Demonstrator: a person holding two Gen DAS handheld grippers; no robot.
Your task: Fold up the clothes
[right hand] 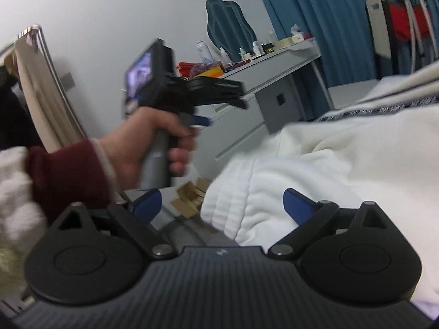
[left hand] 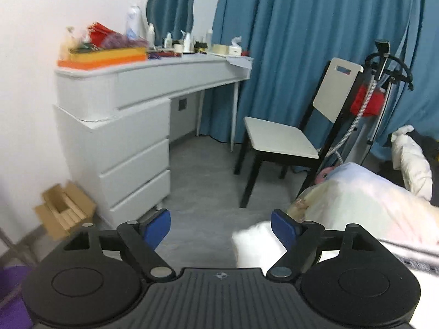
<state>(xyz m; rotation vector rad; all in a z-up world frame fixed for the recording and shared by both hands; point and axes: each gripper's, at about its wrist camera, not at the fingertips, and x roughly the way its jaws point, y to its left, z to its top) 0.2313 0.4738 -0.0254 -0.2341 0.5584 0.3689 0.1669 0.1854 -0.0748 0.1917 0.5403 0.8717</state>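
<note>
A white garment (right hand: 301, 175) lies bunched on the bed, filling the right half of the right wrist view. My right gripper (right hand: 222, 205) is open and empty, its blue fingertips straddling the garment's ribbed edge (right hand: 236, 192). My left gripper (left hand: 221, 229) is open and empty, held in the air over the floor; a corner of the white garment (left hand: 255, 246) shows by its right fingertip. The left gripper also shows in the right wrist view (right hand: 219, 90), held up in a hand with a dark red sleeve.
A white dressing table (left hand: 153, 82) with drawers and clutter stands at the left. A white and black chair (left hand: 288, 137) stands ahead by blue curtains (left hand: 301, 27). A garment steamer (left hand: 384, 68), a cardboard box (left hand: 65, 208) and bedding (left hand: 370, 200) are nearby.
</note>
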